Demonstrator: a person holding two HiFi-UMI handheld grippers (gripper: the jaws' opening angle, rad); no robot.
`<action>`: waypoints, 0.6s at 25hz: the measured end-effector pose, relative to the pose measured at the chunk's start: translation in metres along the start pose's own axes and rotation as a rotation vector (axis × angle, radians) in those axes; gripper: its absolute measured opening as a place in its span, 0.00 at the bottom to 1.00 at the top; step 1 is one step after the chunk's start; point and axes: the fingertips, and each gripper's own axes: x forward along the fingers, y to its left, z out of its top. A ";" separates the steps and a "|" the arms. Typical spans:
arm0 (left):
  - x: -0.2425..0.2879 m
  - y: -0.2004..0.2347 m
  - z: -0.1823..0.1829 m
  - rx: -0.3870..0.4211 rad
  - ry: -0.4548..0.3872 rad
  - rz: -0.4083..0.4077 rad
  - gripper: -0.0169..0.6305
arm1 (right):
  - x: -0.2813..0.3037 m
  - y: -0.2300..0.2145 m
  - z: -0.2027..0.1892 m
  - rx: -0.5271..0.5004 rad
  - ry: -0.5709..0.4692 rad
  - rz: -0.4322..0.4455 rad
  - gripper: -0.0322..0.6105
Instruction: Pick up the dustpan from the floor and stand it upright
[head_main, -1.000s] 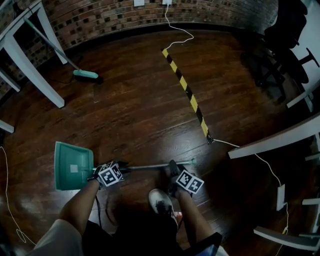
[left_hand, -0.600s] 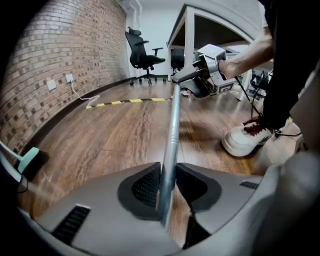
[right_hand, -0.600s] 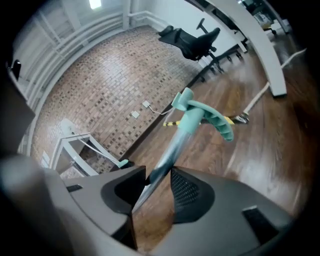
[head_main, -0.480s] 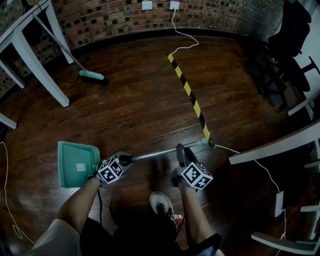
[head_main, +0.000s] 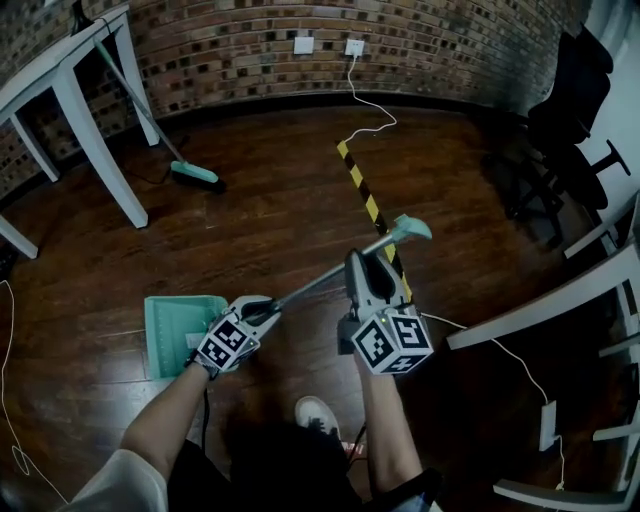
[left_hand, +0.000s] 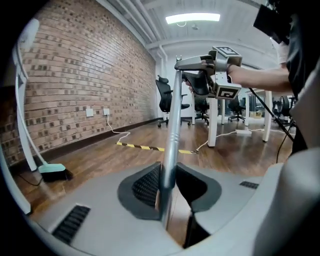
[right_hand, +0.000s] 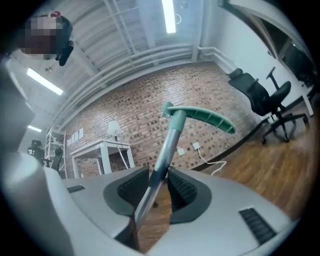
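Behind left claw (head_main: 262, 312), dustpan (head_main: 175, 335) corner hidden.

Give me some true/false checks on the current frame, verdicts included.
1. The left gripper grips the pole of the dustpan. True.
2. The right gripper is empty. False: the pole runs between its jaws, which are closing on it.
3. The dustpan stands fully upright. False: the pole slants, with the pan low at the left and the green grip high.
4. A broom leans by the white table. True.
5. The floor tape is red and white. False: the tape is yellow and black.
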 end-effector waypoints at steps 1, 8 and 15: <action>-0.002 0.003 0.004 -0.004 -0.022 0.018 0.21 | 0.002 0.011 0.009 -0.028 -0.014 0.024 0.24; -0.020 -0.004 0.037 -0.069 -0.182 0.067 0.20 | 0.002 0.094 0.057 -0.232 -0.088 0.203 0.22; -0.048 0.013 0.051 -0.172 -0.275 0.132 0.23 | 0.015 0.163 0.070 -0.308 -0.103 0.337 0.25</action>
